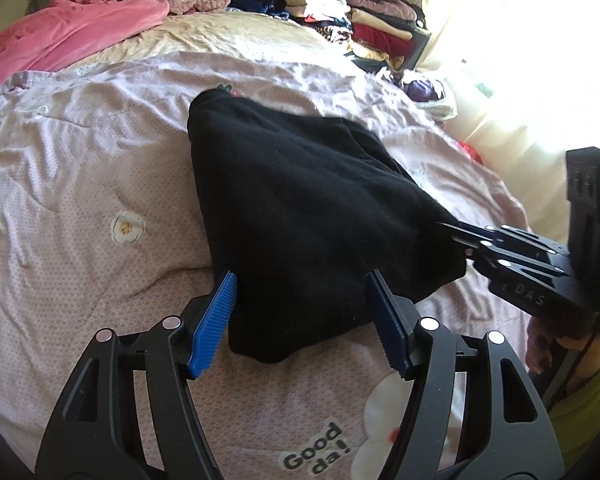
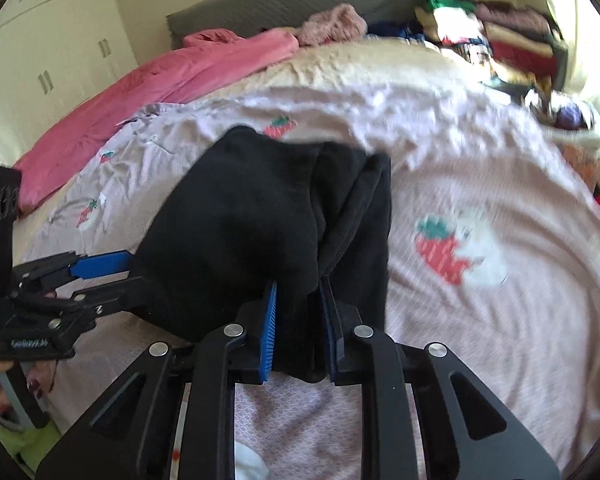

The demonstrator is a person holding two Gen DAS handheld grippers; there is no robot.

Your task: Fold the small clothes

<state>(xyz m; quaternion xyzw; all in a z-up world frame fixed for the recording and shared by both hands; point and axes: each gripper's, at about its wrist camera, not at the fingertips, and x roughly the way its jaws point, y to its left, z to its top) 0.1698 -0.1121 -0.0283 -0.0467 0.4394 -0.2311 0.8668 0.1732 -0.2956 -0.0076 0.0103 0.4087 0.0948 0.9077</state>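
Note:
A black garment (image 1: 300,208) lies partly folded on the pale pink bedspread (image 1: 80,168). In the left wrist view my left gripper (image 1: 302,300) is open, its blue pads on either side of the garment's near corner. My right gripper (image 1: 456,236) comes in from the right there, shut on the garment's right edge. In the right wrist view my right gripper (image 2: 298,316) is shut on a bunched fold of the black garment (image 2: 240,220), lifting it. My left gripper (image 2: 128,268) shows at the left, open at the garment's edge.
A pink blanket (image 1: 60,36) lies at the bed's far left. Stacks of folded clothes (image 1: 360,12) stand at the far right by a bright curtain (image 1: 520,60). A grey headboard (image 2: 292,4) is behind. White cupboards (image 2: 52,40) stand at left.

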